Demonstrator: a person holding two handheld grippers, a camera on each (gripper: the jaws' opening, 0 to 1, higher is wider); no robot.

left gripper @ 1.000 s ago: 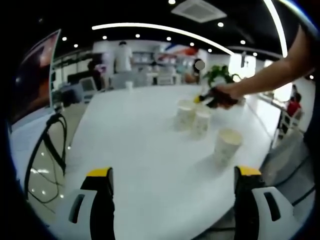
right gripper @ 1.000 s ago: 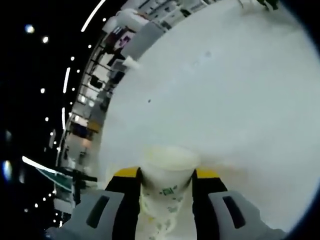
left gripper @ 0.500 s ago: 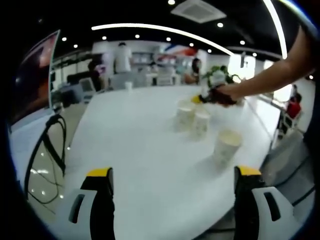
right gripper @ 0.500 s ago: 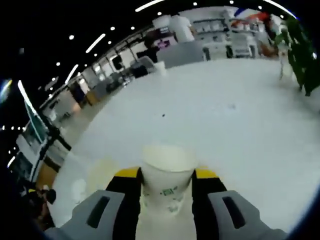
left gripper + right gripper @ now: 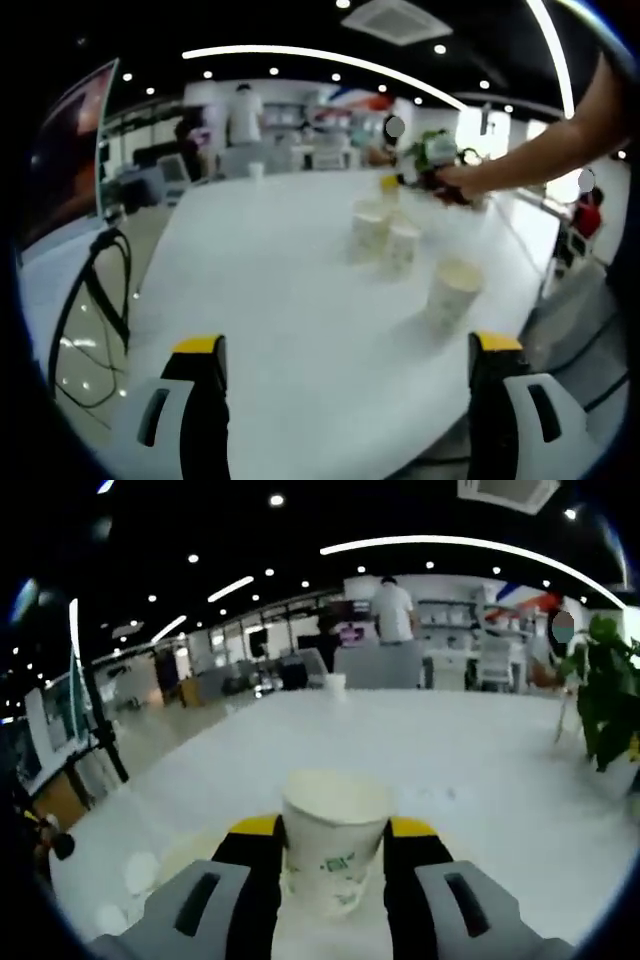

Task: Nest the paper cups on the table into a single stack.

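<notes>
Three white paper cups stand on the white table (image 5: pixel 270 290) right of centre: a far one (image 5: pixel 368 228), one beside it (image 5: pixel 403 246) and a nearer one (image 5: pixel 453 291). My left gripper (image 5: pixel 348 348) hangs low over the near table edge, open, its yellow-tipped jaws wide apart with nothing between them. A person's arm from the right holds my right gripper (image 5: pixel 425 180) just above and behind the far cups. In the right gripper view, that gripper (image 5: pixel 333 826) is shut on a white paper cup (image 5: pixel 335 845) with green print, held upright above the table (image 5: pixel 470 770).
A small white cup (image 5: pixel 336 683) stands alone near the table's far edge, also seen as a small cup (image 5: pixel 258 170). A green plant (image 5: pixel 605 705) rises at the right. Black cables (image 5: pixel 95 300) hang off the table's left side. People stand in the background.
My right gripper has lifted and tipped level with its cup; its view swung from looking down at the table to the room. The arm rose slightly. My left gripper has stayed still.
</notes>
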